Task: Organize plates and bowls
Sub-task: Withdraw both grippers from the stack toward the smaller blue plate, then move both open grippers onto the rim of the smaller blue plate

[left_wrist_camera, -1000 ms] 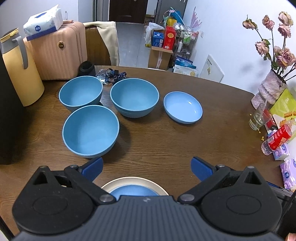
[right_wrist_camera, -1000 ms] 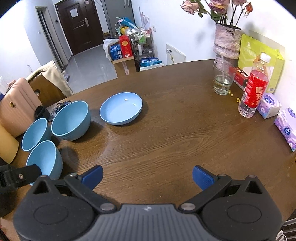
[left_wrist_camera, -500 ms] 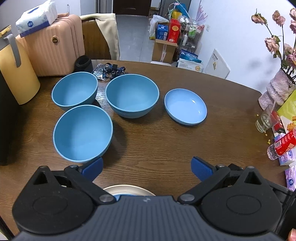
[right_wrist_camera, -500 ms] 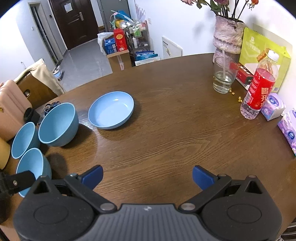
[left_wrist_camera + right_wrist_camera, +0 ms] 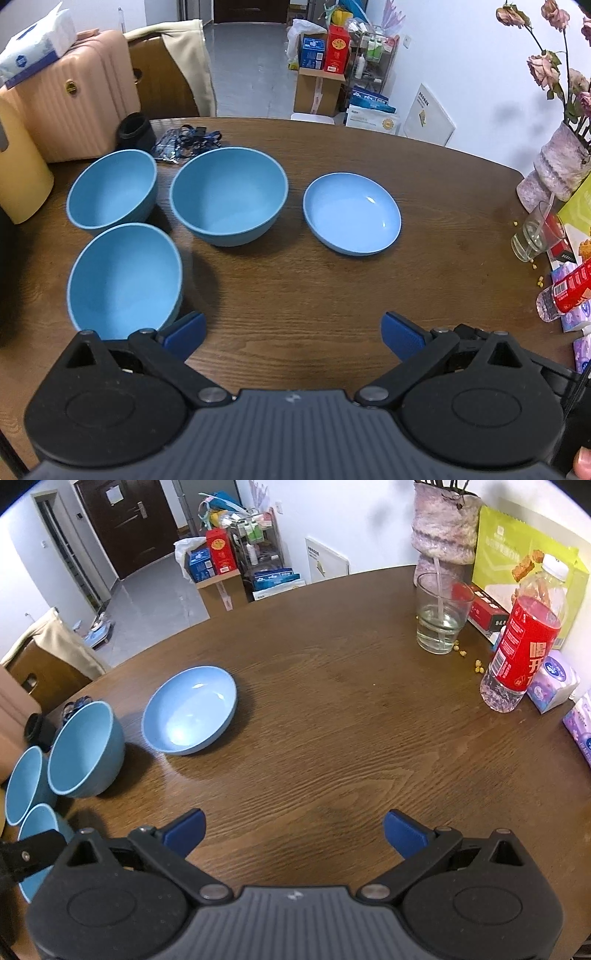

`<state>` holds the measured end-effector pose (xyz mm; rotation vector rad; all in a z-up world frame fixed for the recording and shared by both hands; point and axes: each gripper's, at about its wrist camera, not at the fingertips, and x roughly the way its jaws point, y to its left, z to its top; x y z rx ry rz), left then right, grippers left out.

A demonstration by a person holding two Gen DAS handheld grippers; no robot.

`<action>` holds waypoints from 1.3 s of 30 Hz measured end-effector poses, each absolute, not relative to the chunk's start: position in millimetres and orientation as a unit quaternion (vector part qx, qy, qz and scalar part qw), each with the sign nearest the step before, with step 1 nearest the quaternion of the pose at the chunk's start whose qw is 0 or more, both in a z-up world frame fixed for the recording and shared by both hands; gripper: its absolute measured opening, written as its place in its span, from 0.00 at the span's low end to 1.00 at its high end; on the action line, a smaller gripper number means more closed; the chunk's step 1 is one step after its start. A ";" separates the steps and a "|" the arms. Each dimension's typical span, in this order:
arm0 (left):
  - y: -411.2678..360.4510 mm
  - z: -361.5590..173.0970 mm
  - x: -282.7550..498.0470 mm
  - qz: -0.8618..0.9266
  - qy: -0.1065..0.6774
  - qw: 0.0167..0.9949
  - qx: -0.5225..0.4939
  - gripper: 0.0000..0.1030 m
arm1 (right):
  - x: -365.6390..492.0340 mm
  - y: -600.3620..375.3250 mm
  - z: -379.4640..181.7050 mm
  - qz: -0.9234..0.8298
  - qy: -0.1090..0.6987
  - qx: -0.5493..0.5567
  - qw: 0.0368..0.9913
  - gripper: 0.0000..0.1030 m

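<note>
The left view has advanced: the plate once visible under the left hand-held gripper (image 5: pixel 291 328) at the bottom edge is gone from sight, and the bowls sit lower and larger in frame. I judge this an approach toward the near bowl (image 5: pixel 123 280), lower left, with no sorting done yet.

Both hand-held grippers are wide open and hold nothing. The left one's left pad is just beside the near bowl's rim; contact is unclear. The right hand-held gripper (image 5: pixel 293 829) hangs over bare surface (image 5: pixel 332 738). The shallow dish (image 5: pixel 351 214) lies at centre, apart from the three bowls.
</note>
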<state>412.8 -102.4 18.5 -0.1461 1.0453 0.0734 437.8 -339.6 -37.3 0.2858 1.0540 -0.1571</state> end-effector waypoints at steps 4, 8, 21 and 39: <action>-108.5 12.7 427.2 0.032 0.502 0.861 -0.074 1.00 | 452.0 -349.6 -45.6 -0.076 0.507 0.134 0.848 1.00; -113.9 5.7 441.6 0.031 0.508 0.857 -0.077 1.00 | 467.6 -355.9 -52.5 -0.071 0.515 0.136 0.843 1.00; -111.3 -7.7 492.6 0.093 0.522 0.839 -0.123 1.00 | 546.8 -344.9 -49.1 -0.015 0.511 0.085 0.856 1.00; -116.8 -56.2 560.9 0.192 0.536 0.801 -0.186 0.96 | 677.9 -322.4 -81.5 0.073 0.533 -0.010 0.843 0.92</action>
